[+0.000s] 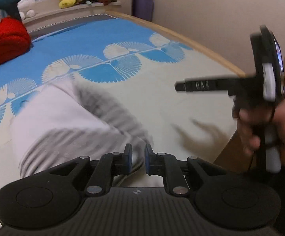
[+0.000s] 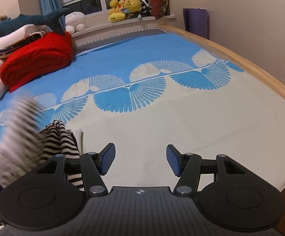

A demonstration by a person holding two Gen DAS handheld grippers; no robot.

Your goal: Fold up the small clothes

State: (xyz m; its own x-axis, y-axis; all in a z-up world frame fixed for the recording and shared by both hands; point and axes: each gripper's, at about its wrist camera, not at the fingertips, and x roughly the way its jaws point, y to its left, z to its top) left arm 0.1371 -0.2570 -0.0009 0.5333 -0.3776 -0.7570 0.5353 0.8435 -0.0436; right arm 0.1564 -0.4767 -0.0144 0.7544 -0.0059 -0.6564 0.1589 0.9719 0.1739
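A black-and-white striped garment (image 1: 67, 118) lies blurred on the bed, its white inner side up. My left gripper (image 1: 138, 158) hangs just over its near edge. Its jaws stand narrowly apart with a bit of the cloth in the gap, and the pads do not seem to press on it. In the right wrist view the same garment (image 2: 59, 143) is bunched at the lower left, partly smeared by motion. My right gripper (image 2: 140, 161) is open and empty over bare sheet to the right of it. A hand (image 1: 270, 133) holds that gripper, with one of its fingers (image 1: 201, 85) seen side-on.
The bed has a blue and cream sheet (image 2: 181, 118) and a wooden edge (image 2: 260, 66) along the wall. A red blanket (image 2: 38, 63) and folded linens are piled at the far left. Plush toys (image 2: 126, 7) line the window sill. A purple roll (image 2: 195, 21) stands in the corner.
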